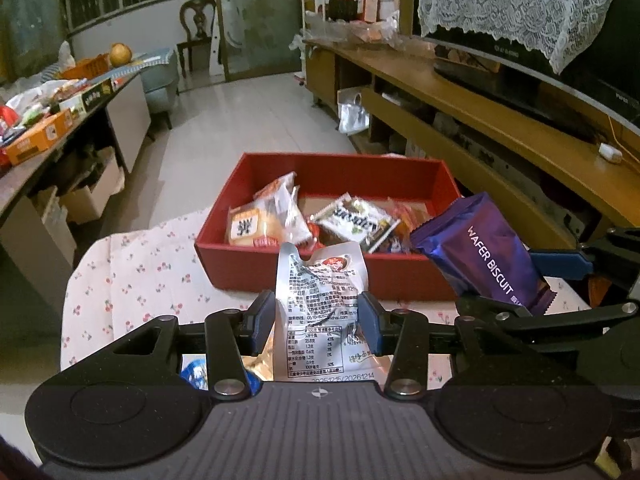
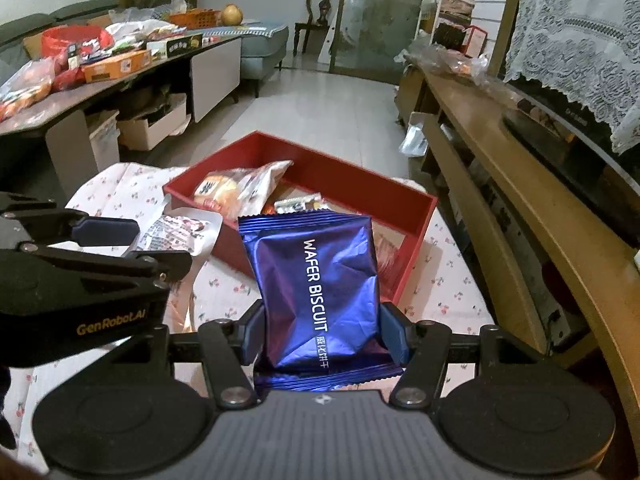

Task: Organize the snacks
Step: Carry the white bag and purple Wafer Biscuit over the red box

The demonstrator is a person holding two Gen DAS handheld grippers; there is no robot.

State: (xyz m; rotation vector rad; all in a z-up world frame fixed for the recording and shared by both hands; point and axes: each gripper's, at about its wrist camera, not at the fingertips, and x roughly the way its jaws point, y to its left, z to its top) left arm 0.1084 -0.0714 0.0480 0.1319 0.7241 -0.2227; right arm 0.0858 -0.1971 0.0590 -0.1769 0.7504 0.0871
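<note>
Left gripper (image 1: 316, 320): jaws clamped on a silver snack pouch (image 1: 320, 312), held just before the near wall of the red box (image 1: 248, 268).
Red box: open-topped, on a cherry-print cloth (image 1: 132, 272), already holding several packets.
Right gripper (image 2: 322, 332): jaws clamped on a purple wafer biscuit pack (image 2: 316, 280), near the box's right corner.
Doing it well: likely carry each packet over the rim before letting go, one hand at a time.
Right view only: the pouch's printed front.
Left view only: its label side.
</note>
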